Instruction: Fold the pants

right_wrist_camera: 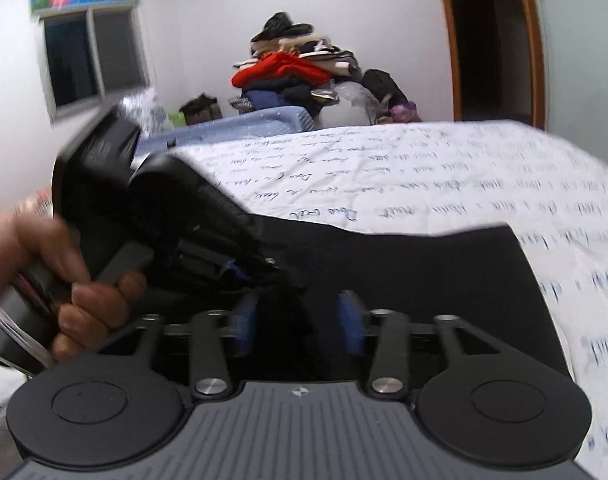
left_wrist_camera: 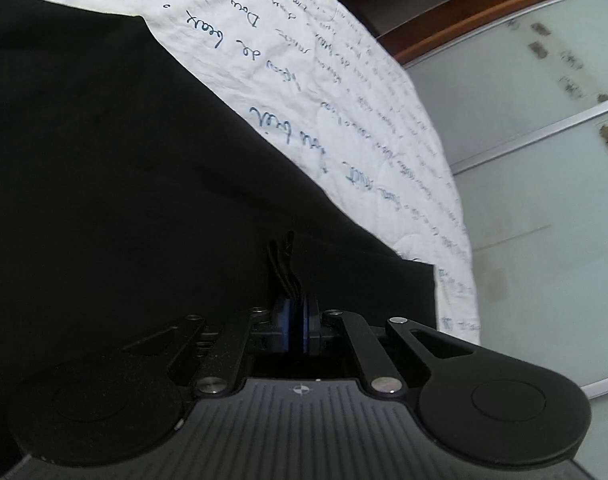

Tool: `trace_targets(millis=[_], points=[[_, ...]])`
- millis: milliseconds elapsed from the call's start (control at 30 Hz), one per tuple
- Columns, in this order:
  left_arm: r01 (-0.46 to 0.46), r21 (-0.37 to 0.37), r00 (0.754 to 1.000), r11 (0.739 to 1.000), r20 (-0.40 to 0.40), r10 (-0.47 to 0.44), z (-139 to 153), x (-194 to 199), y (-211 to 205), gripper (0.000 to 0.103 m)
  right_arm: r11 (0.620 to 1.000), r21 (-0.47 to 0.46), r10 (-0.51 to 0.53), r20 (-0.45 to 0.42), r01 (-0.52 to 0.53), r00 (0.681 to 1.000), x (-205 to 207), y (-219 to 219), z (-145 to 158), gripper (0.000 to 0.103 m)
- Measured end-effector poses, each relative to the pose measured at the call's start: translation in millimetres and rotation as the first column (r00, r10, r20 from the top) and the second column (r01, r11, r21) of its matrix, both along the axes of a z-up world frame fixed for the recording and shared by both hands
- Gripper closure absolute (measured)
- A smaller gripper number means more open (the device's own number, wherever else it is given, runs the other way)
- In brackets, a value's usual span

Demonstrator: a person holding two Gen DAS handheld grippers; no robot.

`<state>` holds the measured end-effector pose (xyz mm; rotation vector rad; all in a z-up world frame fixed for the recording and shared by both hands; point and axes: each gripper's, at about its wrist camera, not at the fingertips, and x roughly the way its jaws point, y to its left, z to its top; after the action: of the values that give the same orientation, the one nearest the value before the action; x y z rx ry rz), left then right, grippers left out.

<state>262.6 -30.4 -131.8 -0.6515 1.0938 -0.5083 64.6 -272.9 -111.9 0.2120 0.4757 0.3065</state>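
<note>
The left tool (left_wrist_camera: 298, 320) pinched the black pants' (left_wrist_camera: 124, 180) near edge to lift a fold; the right tool (right_wrist_camera: 300, 320) gaped empty over the bed (right_wrist_camera: 423, 168).

my pants (left_wrist_camera: 124, 160) are matt black cloth. the bedspread (left_wrist_camera: 343, 112) is white quilted cloth. my pads (right_wrist_camera: 349, 320) look like smooth blue plastic.

Your pants (left_wrist_camera: 124, 180) are plain black, spread mostly flat on the white bedspread (left_wrist_camera: 343, 100) with script writing. One straight edge runs diagonally across it. A bunched bit of fabric sticks up at the near edge, squeezed into folds.
</note>
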Motion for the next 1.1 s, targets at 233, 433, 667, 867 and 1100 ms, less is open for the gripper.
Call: trace_targets(millis=[233, 433, 667, 867, 1100], points=[[-0.037, -0.107, 0.997, 0.994, -0.074, 0.030, -4, 0, 6, 0.073, 0.788, 0.606, -0.033, -0.134, 0.108, 0.990, -25, -119, -7, 0.035], [0.001, -0.125, 0.999, 0.992, -0.038, -0.005, 5, -11, -1, 0.048, 0.598, 0.770, -0.079, -0.222, 0.224, 0.972, -38, -165, -33, 0.035], [-0.031, -0.022, 0.999, 0.999, 0.015, 0.031, 30, -21, 3, 0.100, 0.426, 0.848, -0.080, -0.313, 0.317, 0.946, -46, -192, -60, 0.035], [-0.033, -0.040, 0.997, 0.999, 0.070, 0.036, 59, -28, 21, 0.100, 0.494, 0.813, -0.010, -0.349, 0.308, 0.937, -31, -175, -58, 0.035], [-0.031, -0.080, 0.998, 0.996, 0.048, 0.035, 58, -31, 23, 0.100, 0.513, 0.789, 0.014, -0.401, 0.338, 0.916, -15, -161, -64, 0.035]])
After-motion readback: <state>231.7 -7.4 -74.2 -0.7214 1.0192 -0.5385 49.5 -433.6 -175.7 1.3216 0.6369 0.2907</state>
